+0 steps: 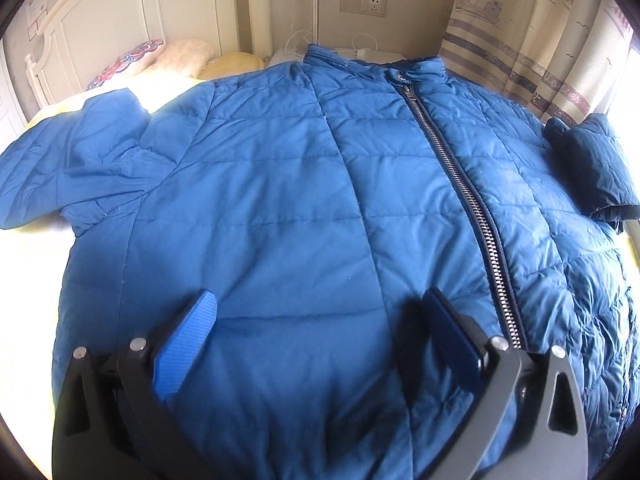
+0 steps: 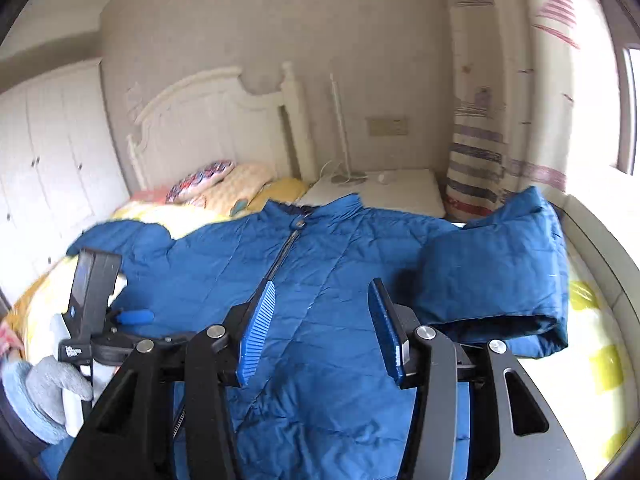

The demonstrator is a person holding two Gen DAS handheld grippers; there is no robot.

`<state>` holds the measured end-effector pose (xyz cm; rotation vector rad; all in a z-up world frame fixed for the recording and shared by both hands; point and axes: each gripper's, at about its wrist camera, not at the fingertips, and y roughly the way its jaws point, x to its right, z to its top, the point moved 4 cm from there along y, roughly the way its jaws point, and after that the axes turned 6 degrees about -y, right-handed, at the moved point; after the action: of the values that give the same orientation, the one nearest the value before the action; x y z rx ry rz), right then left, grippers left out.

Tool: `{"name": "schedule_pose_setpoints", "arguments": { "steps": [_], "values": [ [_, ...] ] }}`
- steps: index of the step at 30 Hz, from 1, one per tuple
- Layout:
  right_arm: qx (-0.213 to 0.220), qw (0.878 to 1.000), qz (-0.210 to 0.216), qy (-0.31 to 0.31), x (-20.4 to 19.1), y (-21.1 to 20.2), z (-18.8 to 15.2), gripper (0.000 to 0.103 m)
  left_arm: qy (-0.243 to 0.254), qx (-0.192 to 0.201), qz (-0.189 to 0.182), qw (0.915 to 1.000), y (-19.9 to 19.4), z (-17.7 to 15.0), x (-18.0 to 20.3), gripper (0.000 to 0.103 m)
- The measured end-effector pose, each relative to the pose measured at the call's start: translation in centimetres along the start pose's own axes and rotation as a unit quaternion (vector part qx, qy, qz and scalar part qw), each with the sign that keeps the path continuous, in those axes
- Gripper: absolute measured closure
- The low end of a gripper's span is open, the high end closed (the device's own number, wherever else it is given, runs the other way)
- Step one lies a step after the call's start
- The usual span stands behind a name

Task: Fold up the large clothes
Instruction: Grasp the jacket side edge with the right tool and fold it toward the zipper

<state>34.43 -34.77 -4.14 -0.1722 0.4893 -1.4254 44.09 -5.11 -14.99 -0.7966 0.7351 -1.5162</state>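
a: jacket (image 1: 280,200) first — where does it lie?

b: blue, quilted, spread front-up across the bed (image 1: 24,280), collar at the far end toward the headboard (image 1: 120,12), zipper (image 1: 460,184) closed down the front.

a: sleeves?

b: left sleeve (image 1: 60,168) stretches out flat to the left. right sleeve (image 2: 500,272) is folded in, lying on the jacket's right side.

a: left gripper (image 1: 320,320)?

b: jaws wide apart over the near hem, nothing between the pads, just left of the zipper.

a: right gripper (image 2: 324,320)?

b: jaws apart too, nothing clamped; the folded sleeve sits just right of its right finger. the pads hover over the jacket's front.

a: anything else?

b: pillows (image 1: 160,56) at the far left, striped curtain (image 1: 540,48) far right.
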Motion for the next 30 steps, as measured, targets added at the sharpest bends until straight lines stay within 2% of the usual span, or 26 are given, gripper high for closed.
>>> {"name": "schedule_pose_setpoints", "arguments": {
  "steps": [1, 3, 5, 7, 10, 12, 13, 14, 15, 16, 17, 19, 22, 24, 25, 26, 27, 28, 30],
  "values": [
    [0.014, 0.999, -0.020, 0.045, 2.7, -1.0, 0.4, 0.038, 0.001, 0.000, 0.003, 1.0000, 0.0, -0.1, 0.0, 0.002],
    [0.019, 0.994, -0.009, 0.106, 6.2, -2.2, 0.2, 0.038, 0.004, -0.001, 0.006, 1.0000, 0.1, 0.0, 0.2, 0.002],
    [0.003, 0.994, -0.003, 0.107, 7.6, -2.1, 0.0, 0.038, 0.005, -0.001, 0.007, 1.0000, 0.1, 0.0, 0.1, 0.002],
    [-0.023, 0.996, 0.008, 0.089, 7.9, -0.7, 0.0, 0.034, 0.005, -0.001, 0.009, 0.9999, 0.1, 0.0, 0.2, 0.002],
    [-0.055, 0.995, -0.014, 0.082, 8.8, 2.5, 0.4, 0.030, 0.006, 0.000, 0.013, 0.9999, 0.1, 0.0, 0.2, 0.002],
    [-0.074, 0.990, -0.042, 0.112, 10.4, 4.5, -0.1, 0.029, 0.006, 0.000, 0.013, 0.9999, 0.1, 0.0, 0.1, 0.002],
    [-0.087, 0.986, -0.031, 0.141, 11.2, 5.3, -0.7, 0.029, 0.005, 0.000, 0.013, 0.9999, 0.1, -0.1, 0.1, 0.002],
    [-0.094, 0.980, -0.002, 0.173, 11.4, 6.0, -0.9, 0.030, 0.005, 0.000, 0.013, 0.9999, 0.1, 0.0, 0.2, 0.002],
    [-0.088, 0.977, 0.028, 0.192, 11.0, 6.3, -0.9, 0.047, 0.005, 0.000, 0.014, 0.9999, 0.1, 0.0, 0.2, 0.002],
    [-0.081, 0.979, 0.023, 0.186, 10.0, 6.3, -0.3, 0.057, 0.005, 0.000, 0.015, 0.9999, 0.1, 0.0, 0.2, 0.002],
    [-0.072, 0.984, 0.018, 0.164, 8.6, 6.1, 0.7, 0.079, 0.005, 0.001, 0.016, 0.9999, 0.2, 0.0, 0.2, 0.002],
    [-0.049, 0.990, 0.023, 0.129, 4.4, 6.2, 3.2, 0.079, 0.003, 0.001, 0.017, 0.9998, 0.2, 0.1, 0.1, 0.002],
    [-0.045, 0.995, 0.046, 0.080, -3.1, 8.0, 6.6, 0.080, -0.001, 0.003, 0.015, 0.9999, 0.1, 0.1, 0.0, 0.002],
    [-0.064, 0.994, 0.077, 0.048, -8.2, 10.3, 7.6, 0.072, -0.003, 0.003, 0.012, 0.9999, 0.1, 0.2, -0.2, 0.002],
    [-0.084, 0.990, 0.108, 0.032, -10.6, 11.6, 7.6, 0.070, -0.005, 0.004, 0.009, 0.9999, 0.0, 0.2, -0.2, 0.002],
    [-0.104, 0.984, 0.143, 0.020, -12.6, 12.6, 7.3, 0.051, -0.006, 0.004, 0.006, 1.0000, 0.0, 0.2, -0.3, 0.002],
    [-0.112, 0.981, 0.157, 0.011, -14.1, 13.0, 7.0, 0.027, -0.008, 0.005, 0.002, 1.0000, 0.0, 0.2, -0.3, 0.002],
    [-0.108, 0.981, 0.162, 0.002, -14.9, 12.8, 6.7, 0.024, -0.010, 0.005, -0.002, 0.9999, -0.1, 0.2, -0.4, 0.002],
    [-0.085, 0.981, 0.172, -0.018, -15.3, 11.2, 6.0, 0.024, -0.014, 0.006, -0.011, 0.9998, -0.2, 0.2, -0.6, 0.002]
  ]
}}
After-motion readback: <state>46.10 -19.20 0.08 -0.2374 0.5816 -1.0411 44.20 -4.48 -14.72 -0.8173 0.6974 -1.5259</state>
